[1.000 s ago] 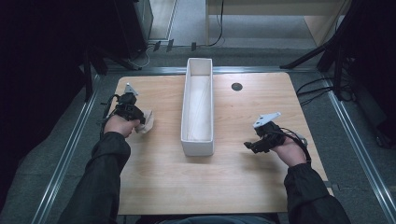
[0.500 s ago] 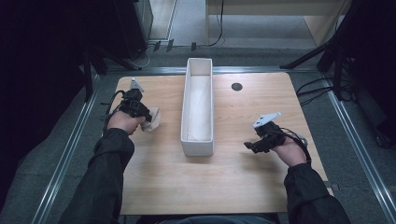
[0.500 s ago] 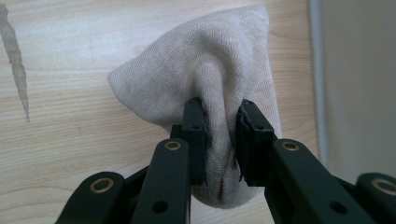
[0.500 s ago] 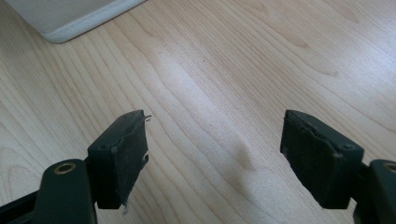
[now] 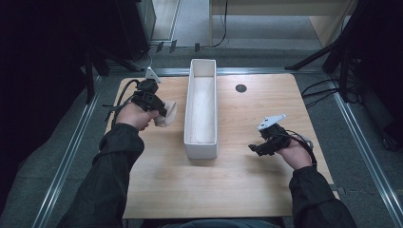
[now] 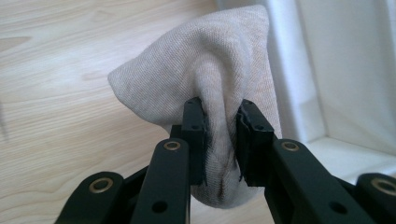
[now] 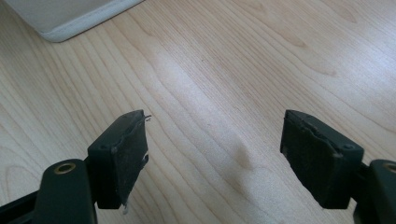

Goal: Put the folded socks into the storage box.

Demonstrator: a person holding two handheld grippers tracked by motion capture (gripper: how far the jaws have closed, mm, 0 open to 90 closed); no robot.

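Left gripper view: left tool (image 6: pixel 219 135) clenched on beige cloth (image 6: pixel 210 70); right tool (image 7: pixel 215 154) spread wide, holding nothing.

I'm working in a lab-like recording space — a bare wooden table (image 5: pixel 237 185) sitting inside metal floor rails (image 5: pixel 62 166), cables (image 5: pixel 328 88) trailing over grey carpet, dark equipment stands (image 5: pixel 332 52) surrounding me.

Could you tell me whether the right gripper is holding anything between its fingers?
No, the right gripper stands wide open above bare wooden table, with nothing between its fingers.
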